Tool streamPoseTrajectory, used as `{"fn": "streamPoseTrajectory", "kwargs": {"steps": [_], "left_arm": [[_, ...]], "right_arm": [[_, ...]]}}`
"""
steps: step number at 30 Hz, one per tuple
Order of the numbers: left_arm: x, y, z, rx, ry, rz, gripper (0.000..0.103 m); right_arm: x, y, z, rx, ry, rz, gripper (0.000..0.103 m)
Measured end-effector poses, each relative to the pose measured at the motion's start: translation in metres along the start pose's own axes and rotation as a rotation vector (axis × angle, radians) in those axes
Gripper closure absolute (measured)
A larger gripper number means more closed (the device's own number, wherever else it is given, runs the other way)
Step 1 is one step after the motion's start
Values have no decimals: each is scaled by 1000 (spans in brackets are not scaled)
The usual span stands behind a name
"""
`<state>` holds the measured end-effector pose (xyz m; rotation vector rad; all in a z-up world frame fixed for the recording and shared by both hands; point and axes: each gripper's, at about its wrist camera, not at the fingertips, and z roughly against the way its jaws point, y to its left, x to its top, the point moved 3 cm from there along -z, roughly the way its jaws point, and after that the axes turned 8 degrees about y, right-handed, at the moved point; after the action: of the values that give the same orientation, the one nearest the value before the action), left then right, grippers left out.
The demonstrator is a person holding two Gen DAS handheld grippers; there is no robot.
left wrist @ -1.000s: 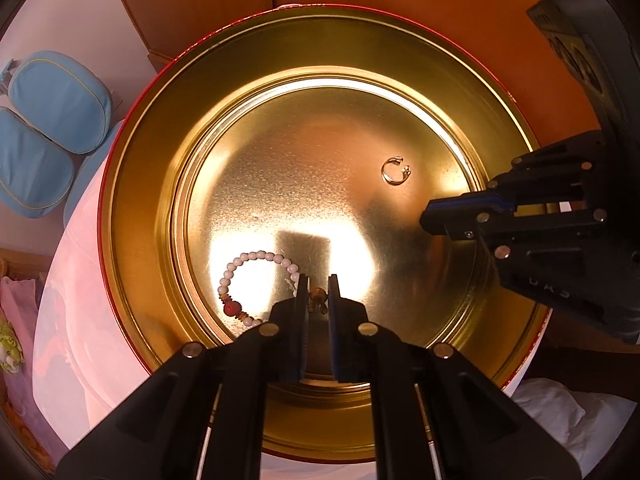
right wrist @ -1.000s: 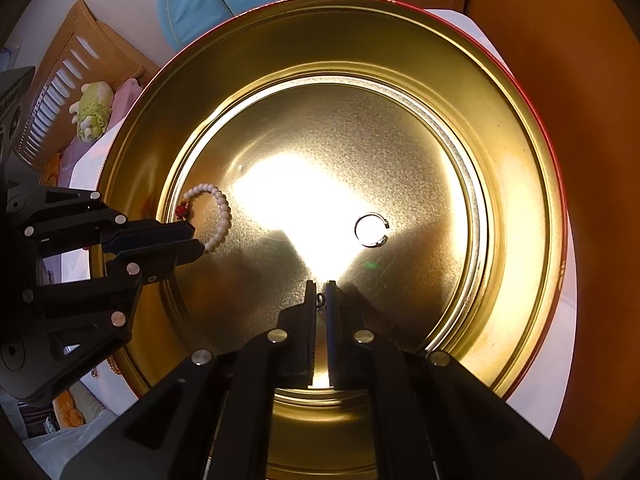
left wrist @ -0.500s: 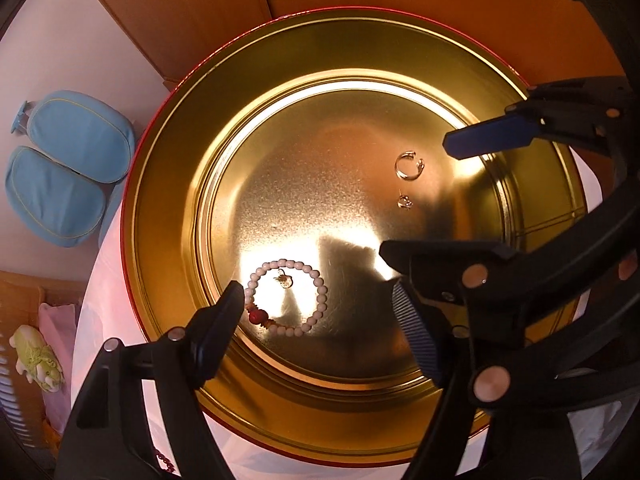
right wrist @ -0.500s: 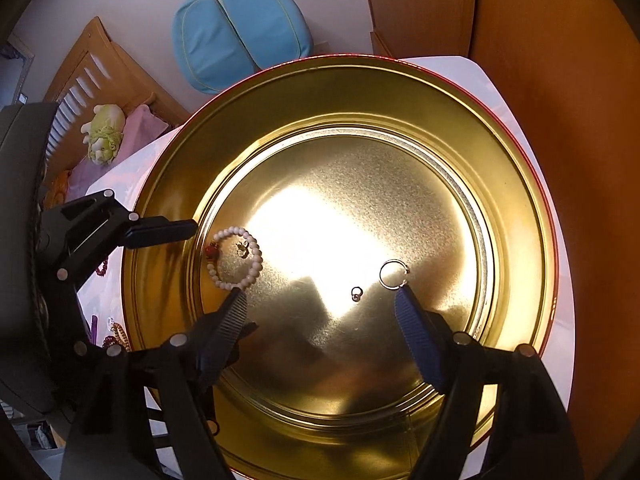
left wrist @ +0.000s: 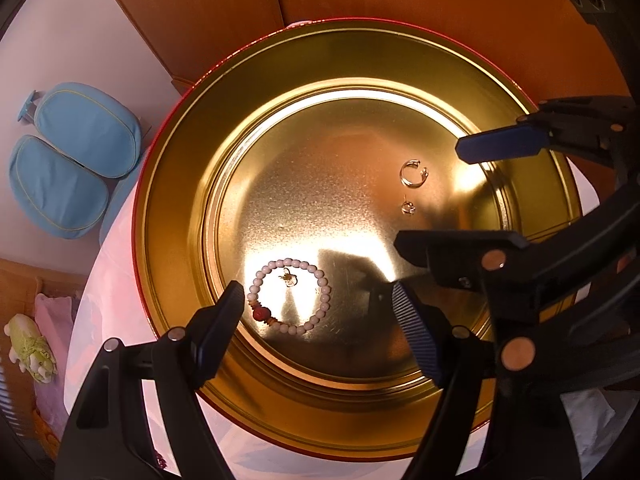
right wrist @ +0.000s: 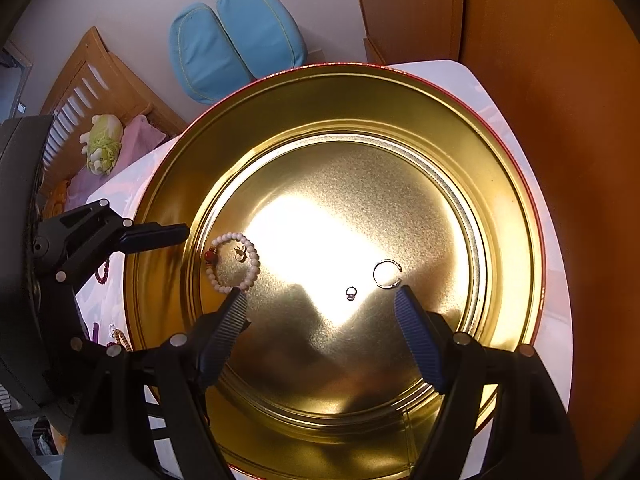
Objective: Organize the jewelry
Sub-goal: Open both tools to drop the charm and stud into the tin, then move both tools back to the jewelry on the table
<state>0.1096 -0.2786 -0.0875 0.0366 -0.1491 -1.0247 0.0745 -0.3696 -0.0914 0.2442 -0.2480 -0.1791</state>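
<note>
Nearest to me, both pairs of tongs hang over the gold tin [left wrist: 172, 216], pointing steeply down, and both have just let go. A second ago each was clenched on a small piece; now the left tongs [left wrist: 316, 312] stand spread wide and empty, and the right tongs [right wrist: 320, 312] likewise, nothing between their pads.

What they carried now lies on the tin's floor. Under the left tongs a tiny gold charm [left wrist: 289, 277] rests inside the loop of the white bead bracelet [left wrist: 290, 296], which lies near the tin's inner edge with its red bead toward the rim. Under the right tongs a small stud-like earring [right wrist: 351, 293] sits just beside the larger open hoop [right wrist: 387, 274], not touching it.

So the drop is done on both sides, and I'd judge four pieces are sorted into the tin in two clusters, well apart.

Further off, on the white surface [right wrist: 486, 92] beside the tin, a dark red bead strand [right wrist: 103, 274] and some gold chain [right wrist: 122, 340] are not yet in, so I'd guess they come next. Beyond that, blue cushions [right wrist: 236, 36] lie on the floor, and a wooden crib [right wrist: 86, 76] holds a plush cabbage.
</note>
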Motion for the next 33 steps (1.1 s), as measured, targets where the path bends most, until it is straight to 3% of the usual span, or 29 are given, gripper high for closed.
{"fn": "streamPoseTrajectory", "kwargs": {"steps": [16,21,28,33], "left_arm": [[-8,4,3,3,-15,46,28],[-15,12,13,-26,-44,86,28],[-37,27,39,-66,-147,157,28],[-73,61,65,-35,-215,226,28]], "right_arm": [[-4,-4,16,16,-71,-59,14],[-9,-2,33,32,-170,-101,12],[-12,14,55,86,-263,-98,11],[-15,36,62,128,-302,-60,10]]}}
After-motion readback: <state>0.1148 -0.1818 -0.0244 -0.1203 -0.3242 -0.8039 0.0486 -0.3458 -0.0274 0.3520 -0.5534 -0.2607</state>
